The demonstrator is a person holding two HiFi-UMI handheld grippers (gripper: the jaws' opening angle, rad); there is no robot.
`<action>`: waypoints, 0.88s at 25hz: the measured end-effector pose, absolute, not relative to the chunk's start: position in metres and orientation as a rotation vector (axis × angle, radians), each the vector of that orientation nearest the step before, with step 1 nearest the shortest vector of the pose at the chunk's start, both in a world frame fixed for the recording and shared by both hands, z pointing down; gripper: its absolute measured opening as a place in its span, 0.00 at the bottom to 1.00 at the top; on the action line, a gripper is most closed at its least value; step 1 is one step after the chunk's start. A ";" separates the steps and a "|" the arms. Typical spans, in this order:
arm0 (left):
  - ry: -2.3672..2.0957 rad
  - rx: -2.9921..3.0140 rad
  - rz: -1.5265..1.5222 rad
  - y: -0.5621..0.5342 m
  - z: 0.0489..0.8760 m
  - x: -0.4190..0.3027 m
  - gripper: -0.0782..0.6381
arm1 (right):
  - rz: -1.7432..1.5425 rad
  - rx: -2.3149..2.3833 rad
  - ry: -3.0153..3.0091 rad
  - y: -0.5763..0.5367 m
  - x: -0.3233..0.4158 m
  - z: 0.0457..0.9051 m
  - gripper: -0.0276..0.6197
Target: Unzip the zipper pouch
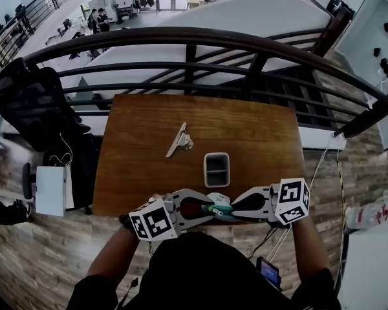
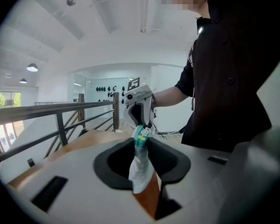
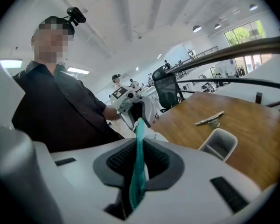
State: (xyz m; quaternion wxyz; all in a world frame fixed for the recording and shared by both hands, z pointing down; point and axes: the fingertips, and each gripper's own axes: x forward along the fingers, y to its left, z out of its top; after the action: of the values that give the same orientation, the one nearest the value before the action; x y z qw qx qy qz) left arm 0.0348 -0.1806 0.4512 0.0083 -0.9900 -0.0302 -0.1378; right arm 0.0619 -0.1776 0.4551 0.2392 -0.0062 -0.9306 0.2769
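You have the small, limp zipper pouch of pale fabric with a teal zip edge in the air over the near edge of the brown wooden worktop, strung between both tools. Your left hand-held gripper pinches its pale cloth end, and your right hand-held gripper pinches the teal edge. It looks light and floppy and will probably fold, so grip the cloth close beside the zip. I cannot pick out the pull tab.
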 end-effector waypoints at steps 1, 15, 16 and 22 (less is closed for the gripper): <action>-0.095 -3.089 -0.441 -0.181 0.453 0.035 0.24 | 0.761 -0.017 -2.545 -0.179 0.062 0.456 0.09; 0.110 -3.219 -0.302 -0.205 0.444 0.017 0.18 | 0.703 0.243 -2.636 -0.213 0.054 0.445 0.16; 0.122 -3.226 -0.292 -0.206 0.443 0.015 0.18 | 0.688 0.272 -2.649 -0.215 0.055 0.442 0.17; 0.178 -3.236 -0.267 -0.214 0.443 0.000 0.18 | 0.700 0.483 -2.704 -0.225 0.051 0.428 0.18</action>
State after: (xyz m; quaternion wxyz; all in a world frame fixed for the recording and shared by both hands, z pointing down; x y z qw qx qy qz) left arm 0.0001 -0.2139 0.4427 -0.0553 -0.9936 0.0546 -0.0820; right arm 0.0512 -0.2248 0.4278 0.1528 0.1683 -0.9428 0.2440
